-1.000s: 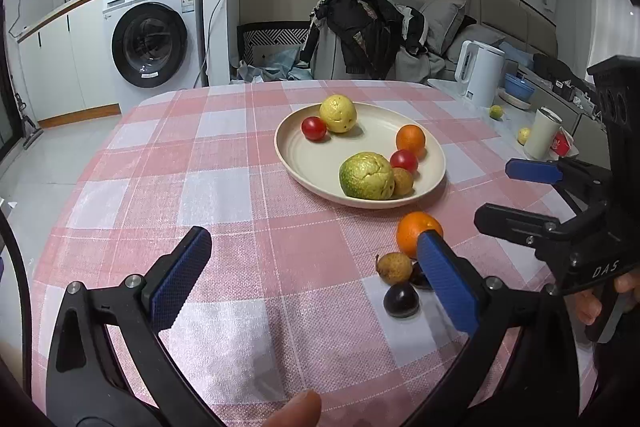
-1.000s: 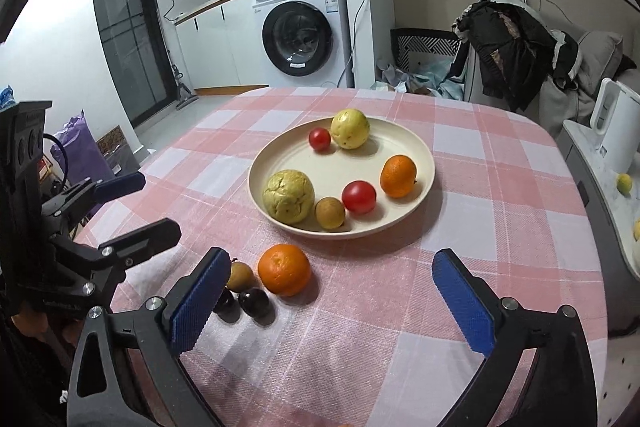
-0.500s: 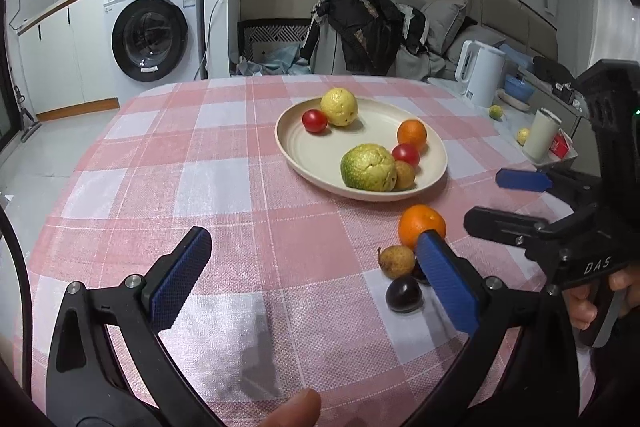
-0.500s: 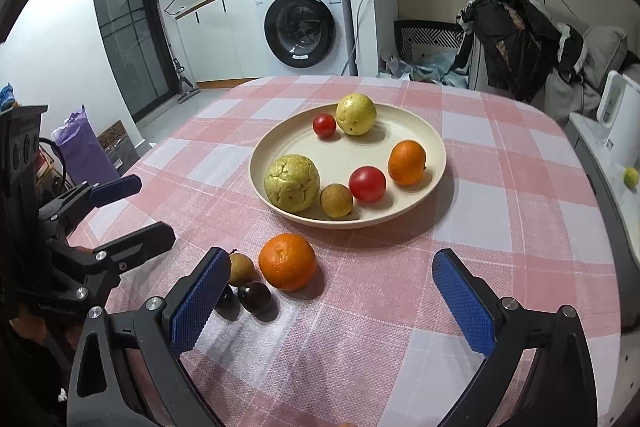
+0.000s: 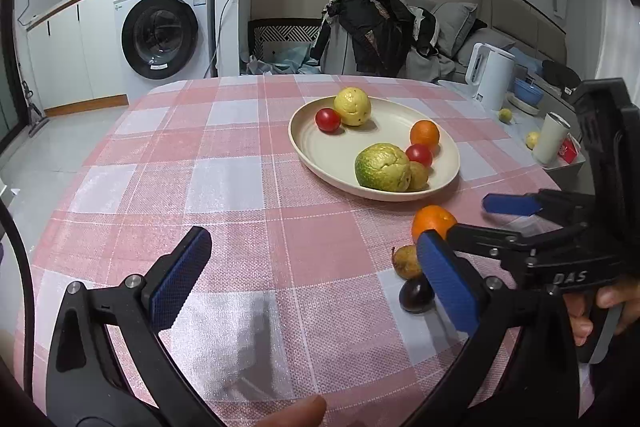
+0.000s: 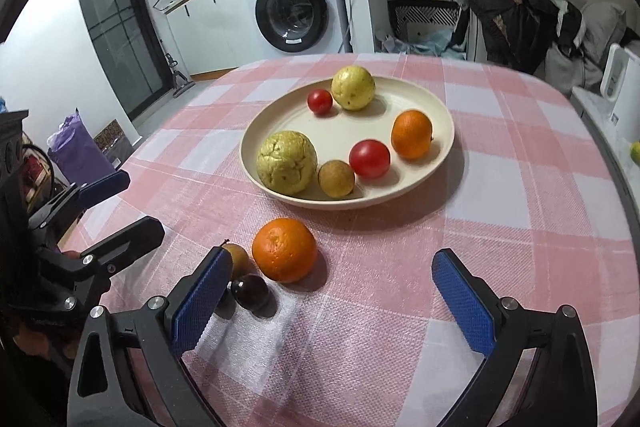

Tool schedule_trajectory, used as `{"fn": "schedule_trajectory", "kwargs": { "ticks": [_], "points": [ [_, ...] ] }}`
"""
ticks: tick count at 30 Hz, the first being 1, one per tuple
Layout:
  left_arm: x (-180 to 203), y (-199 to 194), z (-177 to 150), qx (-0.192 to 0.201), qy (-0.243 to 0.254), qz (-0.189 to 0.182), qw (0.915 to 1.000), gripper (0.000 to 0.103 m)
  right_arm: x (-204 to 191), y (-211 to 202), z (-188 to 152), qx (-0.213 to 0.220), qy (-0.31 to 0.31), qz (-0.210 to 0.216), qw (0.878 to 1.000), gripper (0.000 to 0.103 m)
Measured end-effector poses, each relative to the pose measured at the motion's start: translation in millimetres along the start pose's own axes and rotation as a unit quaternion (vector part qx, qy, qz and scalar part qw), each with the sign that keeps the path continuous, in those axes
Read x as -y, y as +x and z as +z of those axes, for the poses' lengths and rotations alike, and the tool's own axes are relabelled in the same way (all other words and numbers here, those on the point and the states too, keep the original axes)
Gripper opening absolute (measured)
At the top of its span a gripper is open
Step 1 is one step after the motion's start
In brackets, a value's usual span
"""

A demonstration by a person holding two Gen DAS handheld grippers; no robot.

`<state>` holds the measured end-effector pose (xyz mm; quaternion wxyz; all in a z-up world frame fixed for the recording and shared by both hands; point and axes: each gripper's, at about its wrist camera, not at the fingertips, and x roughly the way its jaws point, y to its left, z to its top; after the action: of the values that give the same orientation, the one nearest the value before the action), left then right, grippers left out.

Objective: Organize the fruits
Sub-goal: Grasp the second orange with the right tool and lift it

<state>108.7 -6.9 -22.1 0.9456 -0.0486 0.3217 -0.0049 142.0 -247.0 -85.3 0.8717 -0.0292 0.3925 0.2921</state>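
Right wrist view: six fruits on plate (image 6: 436, 169); orange (image 6: 284, 249), small pear (image 6: 237, 258), dark plum (image 6: 251, 289) left on counter (image 6: 520, 227). Both my jaws wide, empty.

partly hidden behind the right gripper's (image 6: 330, 297) left pad: small brown fruit (image 6: 239, 258) and a second dark fruit (image 6: 226, 301). cut off at the frame edge: white kettle (image 6: 622, 87). too small to read: washing machine (image 5: 168, 27) labels.

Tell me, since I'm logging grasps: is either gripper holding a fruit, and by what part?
Nothing is held. The left gripper and right gripper are both open and empty; the orange lies untouched on the tablecloth.
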Motion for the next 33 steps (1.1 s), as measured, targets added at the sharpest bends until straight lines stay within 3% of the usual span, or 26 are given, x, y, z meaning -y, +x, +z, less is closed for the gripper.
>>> {"fn": "schedule_trajectory", "kwargs": {
  "ticks": [5,13,17,33],
  "points": [
    [4.0,0.3,-0.1,0.001,0.017,0.007,0.9998,0.102,-0.7,8.0,-1.3,-0.014,0.008,0.014,1.000,0.086],
    [2.3,2.2,-0.2,-0.004,0.015,0.006,0.9999,0.101,-1.1,13.5,-1.5,-0.018,0.022,0.032,0.999,0.080],
    [1.6,2.2,0.1,-0.006,0.011,-0.005,0.9999,0.101,-2.0,15.0,0.1,-0.013,0.030,0.027,0.999,0.069],
    [-1.5,5.7,-0.7,-0.011,0.005,0.000,0.9999,0.101,-8.2,24.1,2.4,-0.019,0.030,0.032,0.999,0.058]
  ]
}}
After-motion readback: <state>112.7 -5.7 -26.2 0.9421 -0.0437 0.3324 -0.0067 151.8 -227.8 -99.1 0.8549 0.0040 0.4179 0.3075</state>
